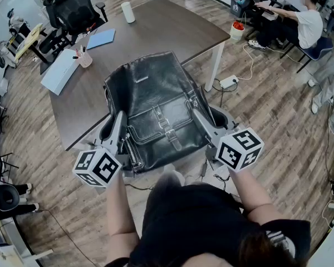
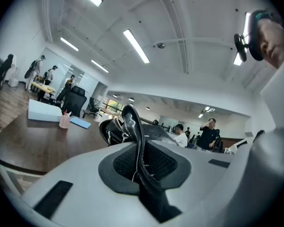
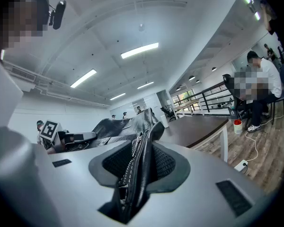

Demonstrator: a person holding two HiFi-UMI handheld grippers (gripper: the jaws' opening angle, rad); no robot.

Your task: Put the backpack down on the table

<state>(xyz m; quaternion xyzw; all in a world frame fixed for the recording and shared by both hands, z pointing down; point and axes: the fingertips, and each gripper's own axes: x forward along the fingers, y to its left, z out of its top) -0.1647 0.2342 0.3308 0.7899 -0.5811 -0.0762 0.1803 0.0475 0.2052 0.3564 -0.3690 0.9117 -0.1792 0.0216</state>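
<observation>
A black leather backpack [image 1: 156, 107] lies face up between my two grippers, its top end over the near part of the brown table [image 1: 172, 26] and its lower end past the table's edge toward me. I cannot tell if it rests on the tabletop. My left gripper [image 1: 120, 120] is shut on the bag's left side; in the left gripper view a black leather edge [image 2: 132, 126] is pinched between the pads [image 2: 125, 162]. My right gripper [image 1: 199, 115] is shut on the bag's right side, with a zippered edge [image 3: 141, 155] clamped between its pads [image 3: 168, 167].
On the table stand a white cylinder [image 1: 128, 12], a blue notebook [image 1: 101, 38], a white box [image 1: 60, 71] and a pink cup with pens [image 1: 84, 59]. A black office chair [image 1: 72, 7] is at the far left. A power strip [image 1: 229, 82] lies on the floor; a seated person [image 1: 303, 24] is far right.
</observation>
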